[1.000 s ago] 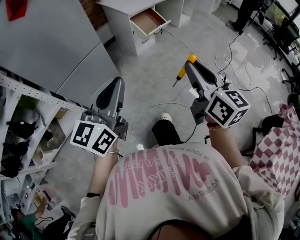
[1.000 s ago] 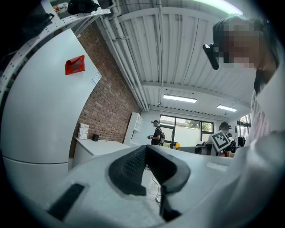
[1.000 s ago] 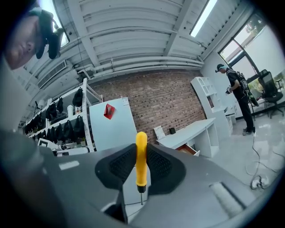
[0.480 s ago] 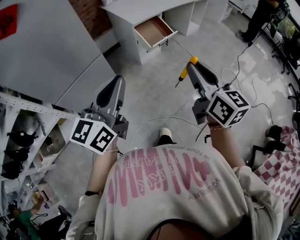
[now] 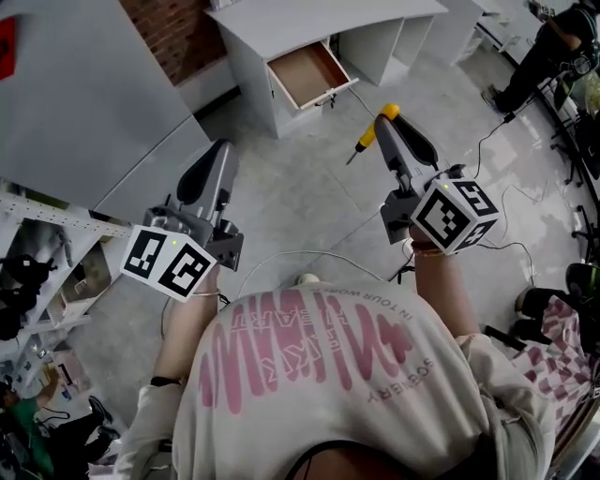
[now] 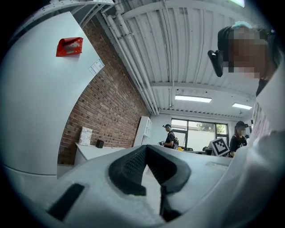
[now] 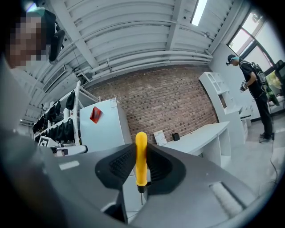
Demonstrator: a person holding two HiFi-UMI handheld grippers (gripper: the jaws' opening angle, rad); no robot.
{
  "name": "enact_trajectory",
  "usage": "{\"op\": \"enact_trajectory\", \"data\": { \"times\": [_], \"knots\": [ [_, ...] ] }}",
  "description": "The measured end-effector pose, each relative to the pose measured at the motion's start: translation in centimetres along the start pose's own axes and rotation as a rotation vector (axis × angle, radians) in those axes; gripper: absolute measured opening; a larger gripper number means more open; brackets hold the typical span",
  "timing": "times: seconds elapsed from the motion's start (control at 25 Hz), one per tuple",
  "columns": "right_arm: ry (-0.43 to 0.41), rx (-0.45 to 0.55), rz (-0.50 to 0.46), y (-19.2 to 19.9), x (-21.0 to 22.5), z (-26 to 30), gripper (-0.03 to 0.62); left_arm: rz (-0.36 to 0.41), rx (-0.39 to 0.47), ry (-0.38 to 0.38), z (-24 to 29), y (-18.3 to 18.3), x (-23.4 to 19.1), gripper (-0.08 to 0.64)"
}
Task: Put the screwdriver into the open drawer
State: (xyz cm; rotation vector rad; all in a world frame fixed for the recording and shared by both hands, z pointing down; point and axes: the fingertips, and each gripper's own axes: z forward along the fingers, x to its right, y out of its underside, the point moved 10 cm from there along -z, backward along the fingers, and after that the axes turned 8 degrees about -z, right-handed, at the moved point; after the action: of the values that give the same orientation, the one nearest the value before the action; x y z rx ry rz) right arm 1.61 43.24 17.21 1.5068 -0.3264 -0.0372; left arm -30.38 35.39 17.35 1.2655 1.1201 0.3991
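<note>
My right gripper (image 5: 384, 122) is shut on a screwdriver (image 5: 367, 141) with a yellow handle. Its thin shaft points down and to the left over the grey floor. In the right gripper view the screwdriver (image 7: 141, 160) stands upright between the dark pads of the right gripper (image 7: 141, 153), tip down. The open drawer (image 5: 309, 73), brown inside, juts from a white desk (image 5: 319, 19) beyond both grippers. At the left, my left gripper (image 5: 217, 155) is shut with nothing in it. In its own view the left gripper (image 6: 146, 147) has its tips meeting.
A tall grey cabinet (image 5: 84, 112) and shelving (image 5: 37, 272) with dark items stand at the left. A white cable (image 5: 281, 258) curls on the floor by my foot. A person (image 5: 548, 52) stands at the far right among black cables. A brick wall (image 5: 187, 33) rises behind the desk.
Both grippers have travelled forward toward the white desk, and the open drawer now sits closer and lower in the head view. The right gripper still holds the screwdriver.
</note>
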Motion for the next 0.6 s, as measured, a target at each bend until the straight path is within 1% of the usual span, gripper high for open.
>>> {"op": "enact_trajectory", "data": {
  "times": [0.12, 0.2, 0.4, 0.6],
  "knots": [
    [-0.007, -0.001, 0.027, 0.5, 1.2, 0.5, 0.084, -0.013, 0.007, -0.037, 0.6, 0.1, -0.3, 0.004],
    [-0.015, -0.002, 0.042, 1.0, 1.6, 0.7, 0.084, -0.022, -0.001, -0.042, 1.1, 0.3, -0.3, 0.003],
    [-0.007, -0.017, 0.073, 2.1, 2.7, 1.0, 0.084, -0.017, -0.036, -0.013, 2.8, 1.0, -0.2, 0.005],
    [0.024, -0.026, 0.082, 2.7, 3.2, 1.4, 0.084, -0.038, -0.058, 0.010, 4.4, 1.4, -1.7, 0.004]
  ]
}}
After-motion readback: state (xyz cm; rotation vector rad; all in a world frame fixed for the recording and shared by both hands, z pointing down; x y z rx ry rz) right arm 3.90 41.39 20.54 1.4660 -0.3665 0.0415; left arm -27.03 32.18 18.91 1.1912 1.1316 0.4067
